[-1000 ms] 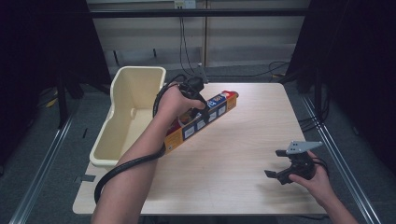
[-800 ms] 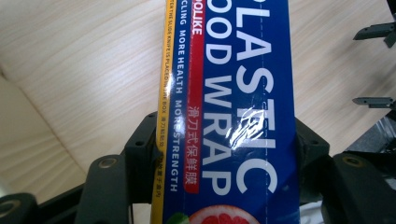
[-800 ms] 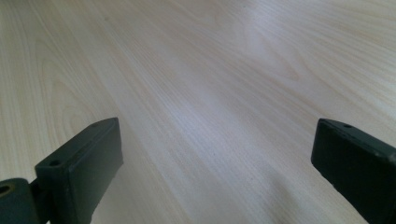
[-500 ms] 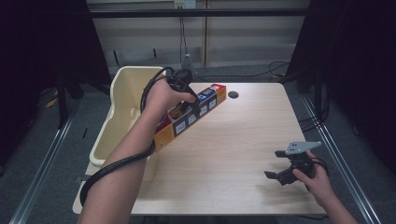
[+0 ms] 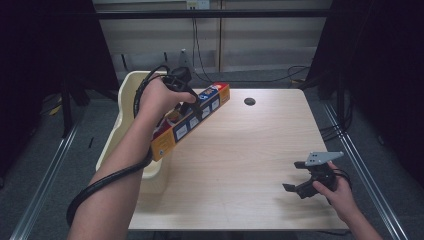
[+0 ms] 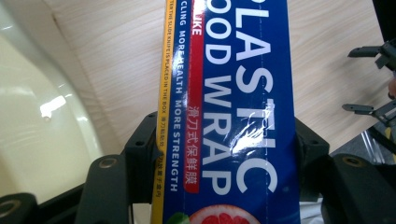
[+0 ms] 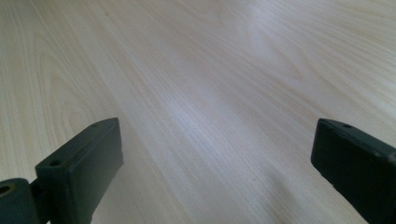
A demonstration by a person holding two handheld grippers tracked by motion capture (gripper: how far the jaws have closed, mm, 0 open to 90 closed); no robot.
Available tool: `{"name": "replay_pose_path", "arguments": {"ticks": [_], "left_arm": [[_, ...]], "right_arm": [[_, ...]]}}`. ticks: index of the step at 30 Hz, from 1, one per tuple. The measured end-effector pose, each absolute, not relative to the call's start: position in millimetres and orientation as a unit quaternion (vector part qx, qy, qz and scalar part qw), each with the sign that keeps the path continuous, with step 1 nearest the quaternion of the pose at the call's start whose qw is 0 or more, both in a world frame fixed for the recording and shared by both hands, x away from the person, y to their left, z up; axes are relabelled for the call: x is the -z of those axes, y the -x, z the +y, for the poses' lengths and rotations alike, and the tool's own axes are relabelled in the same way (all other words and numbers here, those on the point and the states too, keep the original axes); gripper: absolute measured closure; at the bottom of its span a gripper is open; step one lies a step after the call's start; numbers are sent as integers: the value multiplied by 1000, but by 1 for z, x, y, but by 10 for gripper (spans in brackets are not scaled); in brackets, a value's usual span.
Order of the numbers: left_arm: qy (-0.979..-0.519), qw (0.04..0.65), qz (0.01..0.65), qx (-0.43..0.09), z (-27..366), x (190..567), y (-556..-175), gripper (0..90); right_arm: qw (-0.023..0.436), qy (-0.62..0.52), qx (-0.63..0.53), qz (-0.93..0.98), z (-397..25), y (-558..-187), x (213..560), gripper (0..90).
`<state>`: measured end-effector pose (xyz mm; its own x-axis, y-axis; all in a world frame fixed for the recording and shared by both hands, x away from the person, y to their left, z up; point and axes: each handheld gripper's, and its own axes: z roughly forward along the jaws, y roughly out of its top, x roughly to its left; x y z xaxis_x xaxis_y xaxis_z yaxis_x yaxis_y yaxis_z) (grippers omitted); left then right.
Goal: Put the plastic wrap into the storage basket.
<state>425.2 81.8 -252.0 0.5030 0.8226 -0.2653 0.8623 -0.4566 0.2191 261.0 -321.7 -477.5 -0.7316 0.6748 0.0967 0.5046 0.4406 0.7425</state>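
— The left gripper (image 5: 186,100)?
— Its black jaws pinch the long blue-and-orange cardboard box of plastic wrap (image 5: 192,120), held tilted in the air over the left edge of the pale wooden table (image 5: 240,150), partly above the cream plastic tub (image 5: 120,131).
— The right gripper (image 5: 300,186)?
— Spread wide, holding nothing, near the table's front right corner.

The plastic wrap box (image 6: 224,116) reads "PLASTIC WRAP" in white, with "MORE HEALTH MORE STRENGTH" alongside.

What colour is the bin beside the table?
Cream, a plain pale plastic bin; the high view shows it best.
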Motion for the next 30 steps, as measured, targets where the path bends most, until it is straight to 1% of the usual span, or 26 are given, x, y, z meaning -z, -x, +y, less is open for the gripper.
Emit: {"name": "replay_pose_path", "arguments": {"ticks": [6, 10, 12, 18, 22, 30], "left_arm": [[-843, 168, 509, 51, 94, 241, -422, 408], [-839, 162, 517, 48, 103, 234, -420, 408], [-835, 165, 523, 45, 105, 233, -419, 409], [-828, 161, 536, 41, 115, 226, -417, 409], [-825, 163, 540, 40, 123, 221, -416, 409], [-813, 163, 558, 28, 137, 212, -413, 409]], "right_arm": [[102, -350, -398, 842, -322, -260, 477, 21], [108, -348, -394, 844, -321, -261, 478, 21], [103, -347, -396, 844, -321, -260, 478, 21], [107, -348, -396, 843, -321, -260, 477, 21], [100, -349, -396, 843, -320, -260, 478, 21], [101, -348, -395, 844, -321, -259, 478, 21]]}}
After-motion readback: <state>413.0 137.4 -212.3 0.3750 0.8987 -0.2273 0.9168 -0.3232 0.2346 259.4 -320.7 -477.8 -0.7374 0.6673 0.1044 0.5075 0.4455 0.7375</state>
